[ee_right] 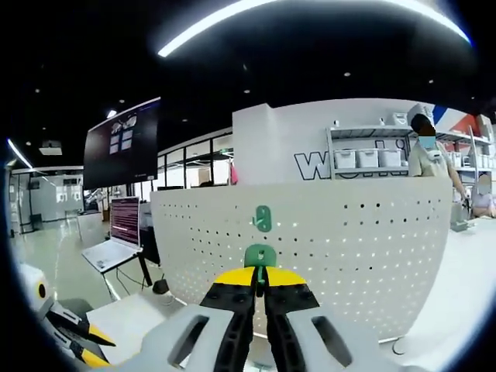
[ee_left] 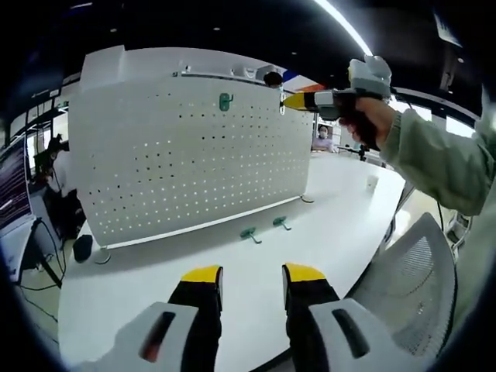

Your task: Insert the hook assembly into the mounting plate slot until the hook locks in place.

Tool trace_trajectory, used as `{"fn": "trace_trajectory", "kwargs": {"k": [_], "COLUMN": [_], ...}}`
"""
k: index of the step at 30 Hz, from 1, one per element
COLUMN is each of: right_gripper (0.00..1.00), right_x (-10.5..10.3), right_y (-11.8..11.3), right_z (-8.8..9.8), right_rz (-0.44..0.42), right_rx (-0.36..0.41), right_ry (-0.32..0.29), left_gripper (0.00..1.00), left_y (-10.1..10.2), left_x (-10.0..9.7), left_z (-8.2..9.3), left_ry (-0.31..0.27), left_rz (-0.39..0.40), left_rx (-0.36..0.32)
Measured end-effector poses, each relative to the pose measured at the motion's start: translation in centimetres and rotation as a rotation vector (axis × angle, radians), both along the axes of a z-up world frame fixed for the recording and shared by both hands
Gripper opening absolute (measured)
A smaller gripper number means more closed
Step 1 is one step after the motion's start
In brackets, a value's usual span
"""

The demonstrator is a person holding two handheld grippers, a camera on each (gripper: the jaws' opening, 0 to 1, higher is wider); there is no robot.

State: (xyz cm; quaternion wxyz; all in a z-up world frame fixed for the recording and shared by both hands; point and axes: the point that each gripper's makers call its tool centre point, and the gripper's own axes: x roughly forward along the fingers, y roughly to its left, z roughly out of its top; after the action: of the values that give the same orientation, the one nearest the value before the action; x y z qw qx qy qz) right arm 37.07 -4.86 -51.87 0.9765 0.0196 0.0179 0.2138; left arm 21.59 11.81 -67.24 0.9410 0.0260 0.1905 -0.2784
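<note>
The white bench point(ee_left: 232, 263) carries an upright white pegboard point(ee_left: 194, 155) that runs across its far half, standing on a base rail with round feet at each end. Between the rail and the bench's near edge lies a wide bare strip of benchtop. To the right of the board the benchtop stays open out to the far right corner, where a small white cup point(ee_left: 372, 183) stands. A mesh-backed chair point(ee_left: 411, 271) sits off the bench's right edge.

One green hook point(ee_left: 225, 101) is already seated in the board's upper rows, near the top edge. Two loose green hooks lie on the bench just in front of the rail, toward its right end: one hook point(ee_left: 249, 233) to the left and its neighbour point(ee_left: 281, 223) just beside it.

The left gripper point(ee_left: 252, 279) hovers over the near edge of the bench with jaws spread wide, holding and touching nothing.

The right gripper point(ee_right: 260, 280), held in a hand point(ee_left: 370, 120), is raised near the board's upper right corner. Its jaws are pressed together on a green hook assembly point(ee_right: 260, 255), which sits just below the mounted hook and close to the board face; contact with the board cannot be told.
</note>
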Motion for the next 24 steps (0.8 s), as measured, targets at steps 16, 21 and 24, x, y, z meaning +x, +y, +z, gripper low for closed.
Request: {"fn": "trace_trajectory", "kwargs": {"k": [16,21,24], "right_gripper": [0.02,0.02,0.02], "right_x": [4.5,5.9,6.8], "right_y": [-0.5,-0.3,-0.2], "right_z": [1.6,2.1,2.1], "right_rz": [-0.068,-0.086,-0.094], "right_rx": [-0.024,-0.03,-0.031], "right_ry": [-0.053,-0.067,-0.072], "left_gripper": [0.33,0.33,0.33], "left_y": [0.5,0.5,0.5], "left_x": [0.4,0.4,0.5], "left_z": [0.1,0.1,0.1], "left_ry": [-0.013,-0.02,-0.025], "left_rz": [0.027,0.025,0.026], "left_rx": [0.003,0.015,0.023]}}
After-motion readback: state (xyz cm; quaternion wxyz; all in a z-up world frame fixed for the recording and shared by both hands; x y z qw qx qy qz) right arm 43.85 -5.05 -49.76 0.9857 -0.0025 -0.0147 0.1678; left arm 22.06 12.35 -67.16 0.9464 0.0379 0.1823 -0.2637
